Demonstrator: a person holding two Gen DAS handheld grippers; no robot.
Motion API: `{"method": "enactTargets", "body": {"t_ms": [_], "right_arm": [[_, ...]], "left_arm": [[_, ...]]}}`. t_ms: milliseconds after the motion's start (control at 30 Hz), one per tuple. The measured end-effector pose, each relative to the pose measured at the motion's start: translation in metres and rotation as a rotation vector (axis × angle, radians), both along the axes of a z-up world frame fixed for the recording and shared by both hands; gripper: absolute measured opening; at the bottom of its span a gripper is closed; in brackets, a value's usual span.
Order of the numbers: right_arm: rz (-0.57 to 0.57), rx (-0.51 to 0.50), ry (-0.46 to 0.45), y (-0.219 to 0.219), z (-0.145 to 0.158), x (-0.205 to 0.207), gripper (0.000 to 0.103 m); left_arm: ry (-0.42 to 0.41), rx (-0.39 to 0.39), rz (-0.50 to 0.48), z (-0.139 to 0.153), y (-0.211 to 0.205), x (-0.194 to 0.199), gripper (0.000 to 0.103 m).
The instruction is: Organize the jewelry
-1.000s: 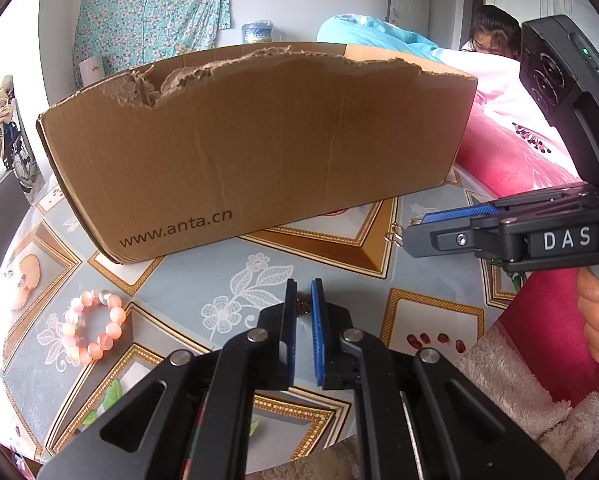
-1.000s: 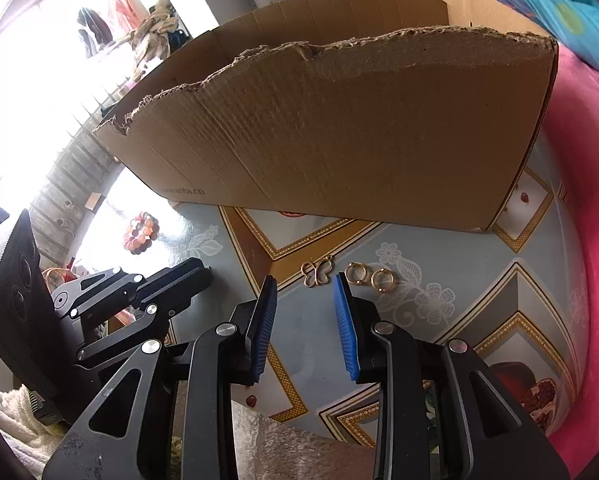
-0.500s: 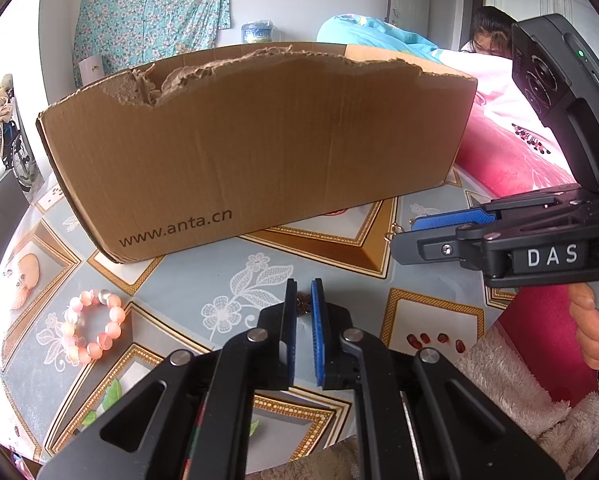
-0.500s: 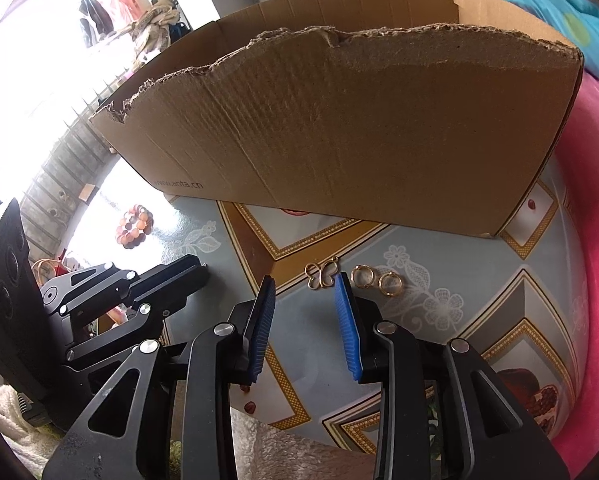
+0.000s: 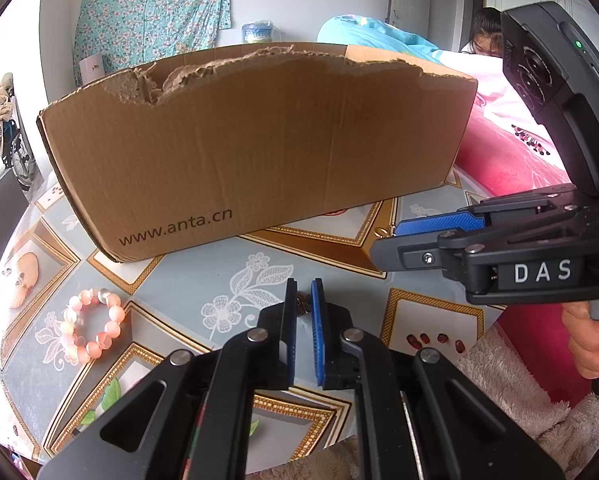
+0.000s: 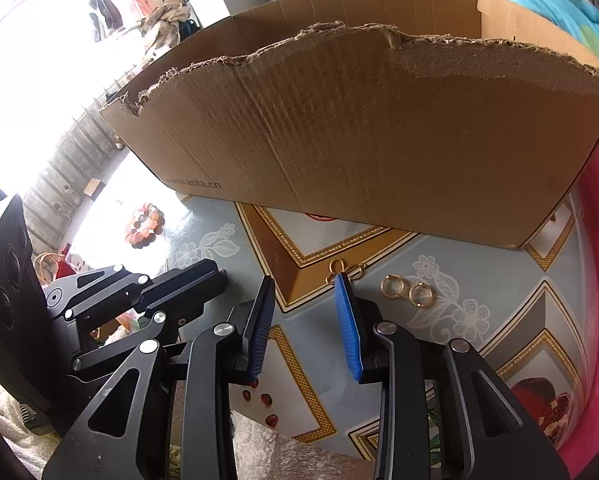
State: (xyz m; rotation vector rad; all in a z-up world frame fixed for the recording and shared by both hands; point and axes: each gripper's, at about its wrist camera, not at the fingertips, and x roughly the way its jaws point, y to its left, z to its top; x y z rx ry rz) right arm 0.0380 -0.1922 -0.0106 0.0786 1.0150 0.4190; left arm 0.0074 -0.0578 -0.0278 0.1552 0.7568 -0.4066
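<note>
Patterned tablecloth [image 5: 171, 280] with gold diamond frames, white flowers, printed red seeds. Floral turquoise cloth [image 5: 151, 12] hanging on back wall. Blue-white container [image 5: 256, 32] behind. Pink bedding [image 5: 503, 148] at right, turquoise quilt [image 6: 559, 4] above. Clothes pile [image 6: 167, 20] by bright window. Fluffy white fabric [image 5: 511, 384] near edge.
</note>
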Motion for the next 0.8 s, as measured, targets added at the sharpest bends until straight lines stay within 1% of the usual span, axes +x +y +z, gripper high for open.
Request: {"method": "enactTargets", "body": {"t_ms": [133, 233, 433, 733, 800], "right_arm": [[-0.002, -0.025, -0.016, -0.002, 0.001, 0.002, 0.030], [0.006, -0.068, -0.033, 0.000, 0.000, 0.004, 0.030], [0.044, -0.132, -0.058, 0.007, -0.003, 0.008, 0.030], [0.090, -0.197, -0.099, 0.017, -0.007, 0.011, 0.030], [0.093, -0.209, -0.106, 0.019, -0.008, 0.011, 0.028]], "left_arm": [[0.000, 0.001, -0.001, 0.000, 0.000, 0.000, 0.007], [0.000, 0.000, 0.000, 0.000, 0.000, 0.000, 0.007], [0.000, 0.000, 0.000, 0.000, 0.000, 0.000, 0.007], [0.000, 0.001, 0.000, 0.000, -0.002, 0.000, 0.007], [0.000, 0.001, 0.000, 0.000, -0.001, 0.000, 0.007]]}}
